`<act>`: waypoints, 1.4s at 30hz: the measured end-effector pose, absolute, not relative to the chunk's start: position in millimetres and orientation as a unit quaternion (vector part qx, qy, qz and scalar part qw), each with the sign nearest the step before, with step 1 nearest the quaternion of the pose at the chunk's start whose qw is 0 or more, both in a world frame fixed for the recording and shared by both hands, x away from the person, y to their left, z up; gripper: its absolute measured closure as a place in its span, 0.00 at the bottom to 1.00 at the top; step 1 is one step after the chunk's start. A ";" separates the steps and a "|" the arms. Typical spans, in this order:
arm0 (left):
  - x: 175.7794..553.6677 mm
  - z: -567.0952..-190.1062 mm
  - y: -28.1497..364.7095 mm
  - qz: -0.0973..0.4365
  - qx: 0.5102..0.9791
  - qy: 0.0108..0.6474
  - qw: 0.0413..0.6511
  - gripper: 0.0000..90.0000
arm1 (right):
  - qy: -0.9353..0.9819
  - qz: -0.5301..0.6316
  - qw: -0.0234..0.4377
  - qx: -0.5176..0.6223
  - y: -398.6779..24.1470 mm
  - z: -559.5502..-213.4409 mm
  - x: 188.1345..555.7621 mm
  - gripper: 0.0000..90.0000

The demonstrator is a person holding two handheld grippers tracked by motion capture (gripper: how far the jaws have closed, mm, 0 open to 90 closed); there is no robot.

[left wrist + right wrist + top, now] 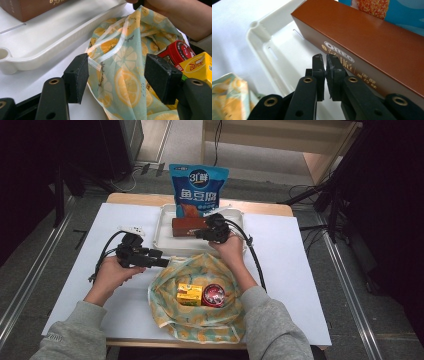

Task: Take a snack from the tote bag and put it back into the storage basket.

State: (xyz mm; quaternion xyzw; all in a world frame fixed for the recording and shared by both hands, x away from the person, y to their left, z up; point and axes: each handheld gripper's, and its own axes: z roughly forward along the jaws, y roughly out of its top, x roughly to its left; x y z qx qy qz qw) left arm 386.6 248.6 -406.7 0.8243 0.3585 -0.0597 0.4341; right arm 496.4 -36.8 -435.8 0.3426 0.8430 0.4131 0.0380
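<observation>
Brown box: a long, narrow carton, reddish brown, with a white oval Oreo logo and gold and white lettering along its side; edges crisp and straight.
Box position: lying flat in the white tray, towards the tray's far side, its long side running across the bench.
Right hand-held gripper: jaws drawn almost together with a thin slit between the pads and nothing in it; the tips sit just in front of the box's lettered side, over the tray floor. No earlier picture of it to compare.
White tray: shallow, rectangular, with raised rim and rounded corner posts; it holds the brown box, and the rest of its floor is bare.
Blue snack bag: stands upright at the tray's far edge, just behind the box, white characters on the front.
Cloth bag: pale green with yellow lemon slices, mouth spread open on the bench near the tray's near edge.
Bag contents: a yellow carton and a round red-lidded tin, side by side and touching.
Left hand-held gripper: jaws spread wide, one pad either side of the bag's rim fabric, not pressing on it.
</observation>
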 end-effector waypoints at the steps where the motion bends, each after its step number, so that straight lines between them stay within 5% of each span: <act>1: 386.6 -406.6 248.6 -0.059 0.824 0.358 0.434 0.41 | 0.843 0.414 0.038 0.341 -38.0 -434.6 495.3 0.94; 17: 385.7 -405.7 247.8 -0.059 0.825 0.356 0.434 0.41 | 0.841 0.429 0.035 0.330 -55.5 -418.2 476.3 0.81; 28: 385.2 -405.3 246.5 -0.057 0.827 0.354 0.434 0.41 | 0.840 0.439 0.032 0.317 -71.2 -410.2 457.1 0.61; 42: 383.6 -404.4 243.5 -0.058 0.829 0.348 0.434 0.41 | 0.841 0.437 0.034 0.316 -84.7 -413.1 443.1 0.55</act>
